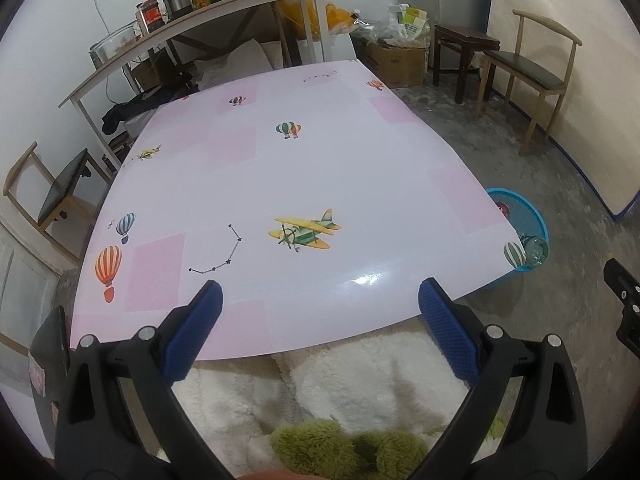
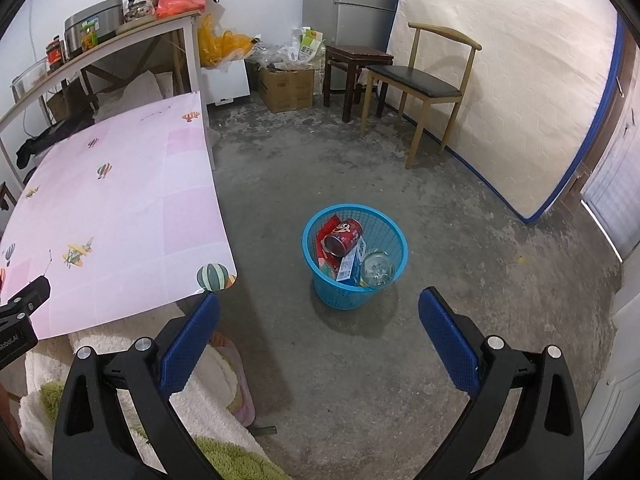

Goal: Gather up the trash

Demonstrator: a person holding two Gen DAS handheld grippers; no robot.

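The left gripper [image 1: 320, 300] hangs over the near edge of the pink balloon-print tabletop [image 1: 340, 168], blue pads spread wide and empty; the right gripper [image 2: 319, 312] is likewise spread and empty above the concrete floor. No trash shows on the tabletop, so collection looks finished or nearly so. The blue plastic mesh basket [image 2: 390, 228] stands on the floor beside the table corner, holding a red can [image 2: 344, 236], a blue-and-white carton [image 2: 350, 266] and a clear glass jar [image 2: 378, 269]

We saw a wooden chair [image 2: 420, 80] beside a dark stool [image 2: 352, 64], a mattress [image 2: 512, 80] against the wall, a cardboard box [image 2: 286, 88], and a rice cooker [image 2: 94, 26] on the shelf [image 2: 100, 46].
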